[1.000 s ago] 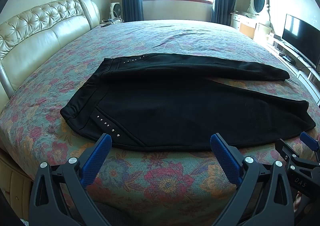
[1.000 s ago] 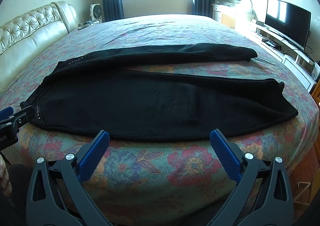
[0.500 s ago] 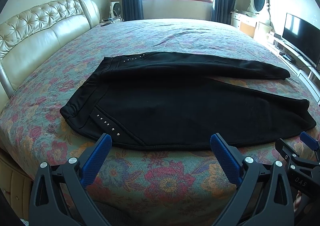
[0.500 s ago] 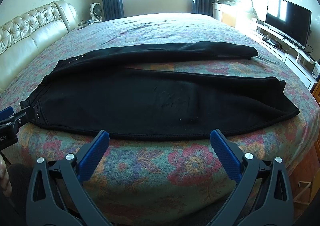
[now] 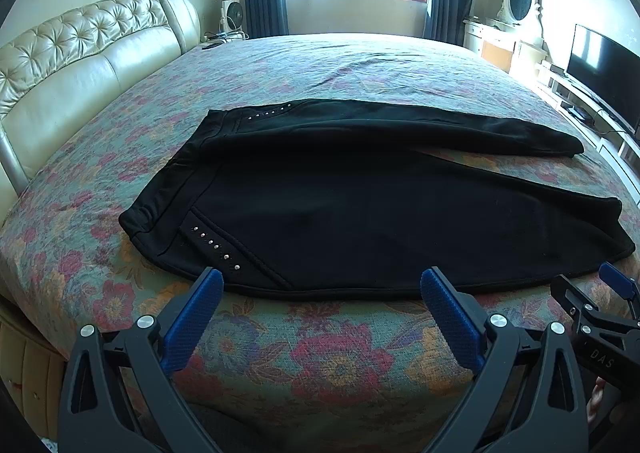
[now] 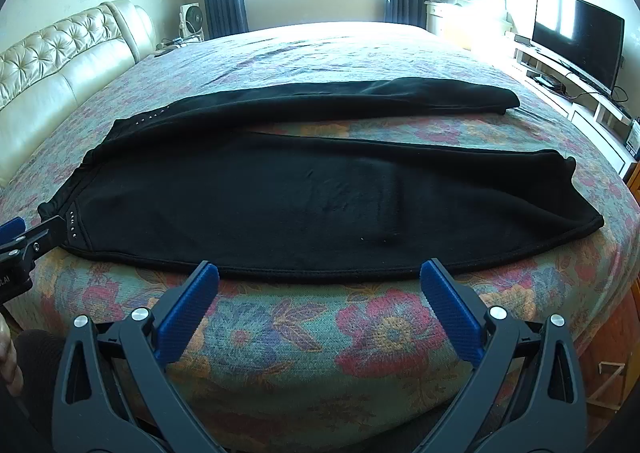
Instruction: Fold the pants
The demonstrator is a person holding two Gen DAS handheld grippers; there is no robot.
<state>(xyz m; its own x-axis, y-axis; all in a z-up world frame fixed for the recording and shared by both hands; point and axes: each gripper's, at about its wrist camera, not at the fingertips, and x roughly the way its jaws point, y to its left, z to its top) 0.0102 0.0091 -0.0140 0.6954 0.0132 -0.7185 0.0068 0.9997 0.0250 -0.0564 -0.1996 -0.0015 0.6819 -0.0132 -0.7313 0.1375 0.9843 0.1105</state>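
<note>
Bedspread (image 5: 340,353) in a floral print covers the whole bed, and on its near half we have the black pants (image 5: 360,213) lying flat, waistband toward the padded headboard (image 5: 80,53) on our left, the two legs splayed apart toward the right with a wedge of bedspread showing between them. No fold has been made yet, so we judge the step in hand to be laying one leg over the other. To do it well we should take the near long edge (image 6: 320,273) at two well-separated places, one close to the studded pocket (image 5: 216,247) and one out toward the cuff (image 6: 580,209), lift both together and carry the cloth over evenly so the seams meet without a twist. Our left claw (image 5: 320,285) hangs just short of that edge, spread wide and empty; our right claw (image 6: 320,279) does likewise, wide and empty.
</note>
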